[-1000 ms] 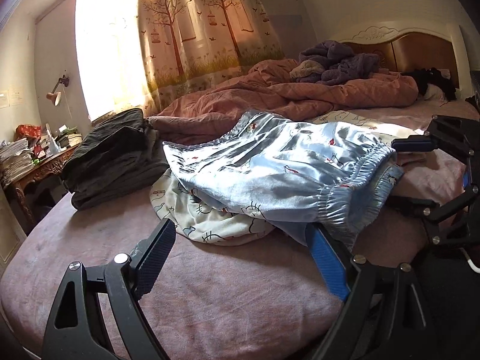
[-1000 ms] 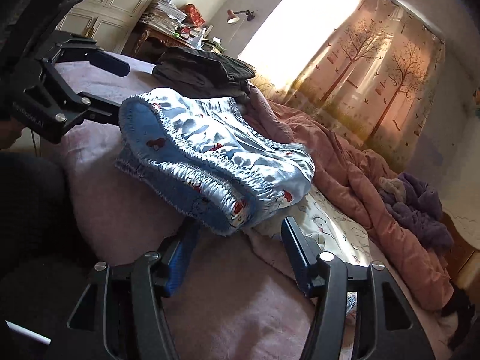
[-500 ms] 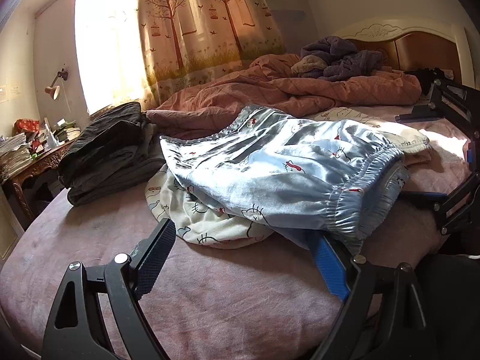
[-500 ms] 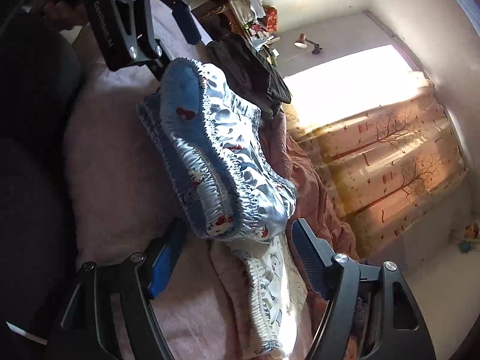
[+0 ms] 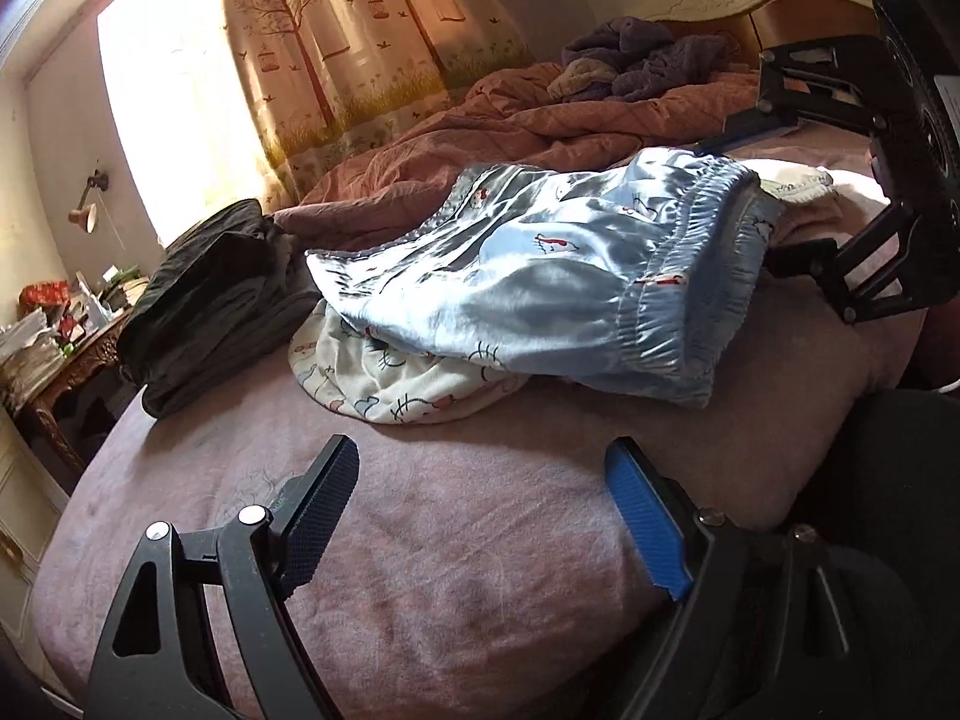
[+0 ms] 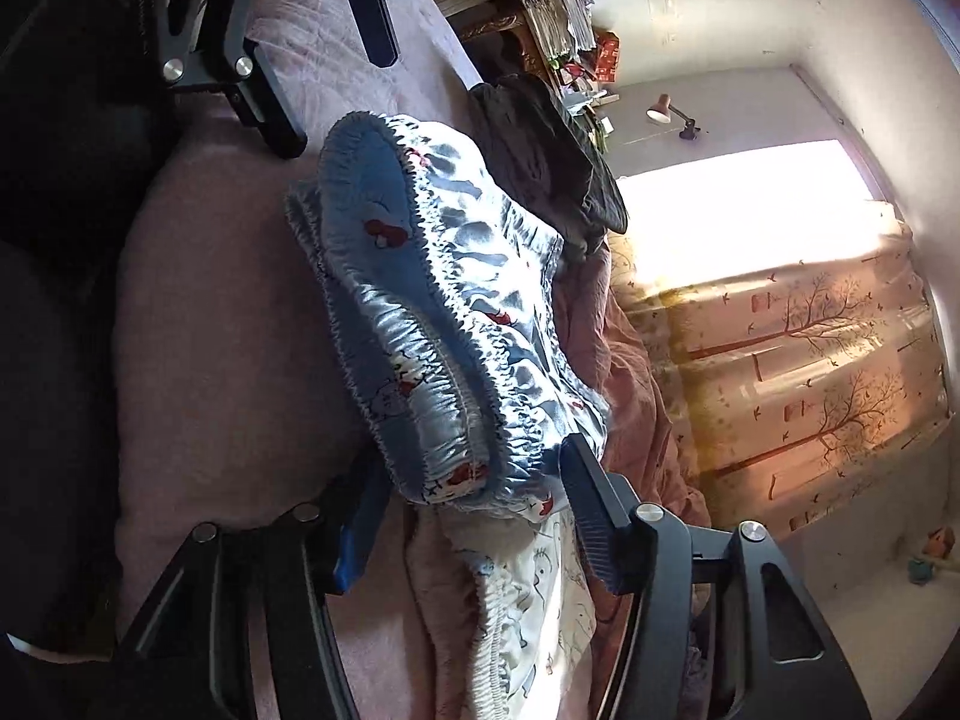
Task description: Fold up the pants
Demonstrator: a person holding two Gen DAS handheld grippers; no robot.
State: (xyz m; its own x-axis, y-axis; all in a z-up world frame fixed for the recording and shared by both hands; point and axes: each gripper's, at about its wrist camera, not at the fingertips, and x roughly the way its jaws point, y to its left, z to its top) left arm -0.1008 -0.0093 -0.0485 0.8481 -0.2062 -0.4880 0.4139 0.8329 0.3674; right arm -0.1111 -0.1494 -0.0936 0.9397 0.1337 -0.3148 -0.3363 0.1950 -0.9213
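Note:
Light blue satin pants (image 5: 540, 276) with small prints lie bunched on the pink bed sheet (image 5: 450, 570), elastic waistband toward the near right. In the left wrist view my left gripper (image 5: 480, 456) hovers over bare sheet just short of the pants, open with nothing between its fingers. My right gripper (image 5: 750, 201) reaches in from the right, one finger above and one below the waistband's far end. In the right wrist view, which is rolled on its side, the waistband (image 6: 456, 420) sits between the closing jaws of my right gripper (image 6: 474, 468). The fabric looks unsqueezed. My left gripper (image 6: 336, 90) shows at top left.
A white printed garment (image 5: 384, 378) lies under the blue pants. A dark folded pile (image 5: 216, 288) sits to the left, with a rumpled pink quilt (image 5: 540, 132) and purple clothes (image 5: 648, 60) behind. A cluttered desk (image 5: 54, 348) stands off the bed's left edge. A person's dark-clothed leg (image 5: 888, 510) is at right.
My right gripper has rolled strongly, and its jaws widened, then narrowed around the waistband end. My left gripper's blue finger, earlier under the waistband edge, has drawn back clear of the pants.

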